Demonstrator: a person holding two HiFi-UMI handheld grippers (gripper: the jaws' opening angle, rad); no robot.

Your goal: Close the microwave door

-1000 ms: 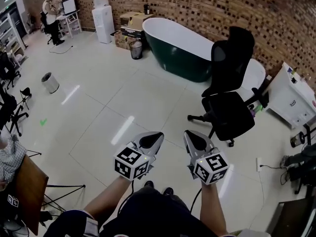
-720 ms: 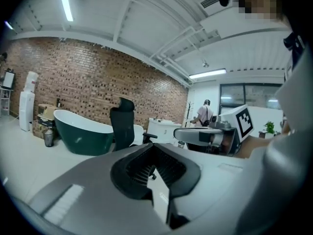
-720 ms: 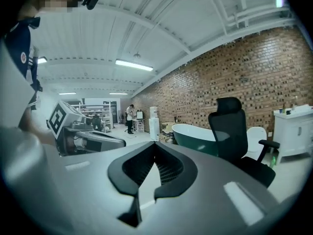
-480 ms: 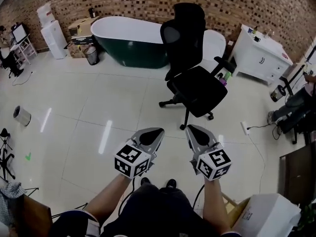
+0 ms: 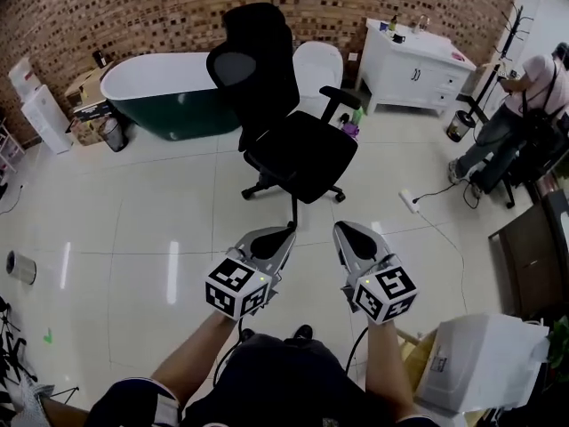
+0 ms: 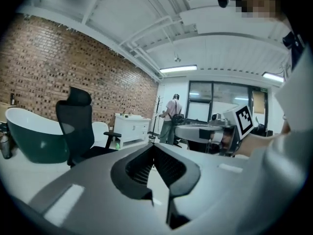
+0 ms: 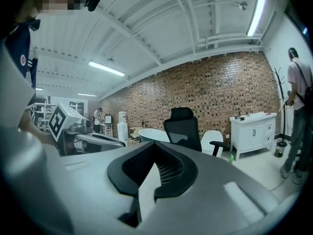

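No legible writing in the room we see.

We find only square black-and-white marker patterns, not letters or digits, on the left marker cube (image 5: 237, 287) of the left gripper (image 5: 276, 245) and on the right marker cube (image 5: 384, 294) of the right gripper (image 5: 354, 245). At the lower right of the head view, a white box (image 5: 484, 363) carries a label (image 5: 436, 360) with dark print too small for us to read.

The head view looks steeply down from above onto the floor (image 5: 133, 229); each gripper view sits low (nearly level), facing outward across the room; all three share the black office chair (image 5: 289, 145) and brick wall (image 5: 160, 12).
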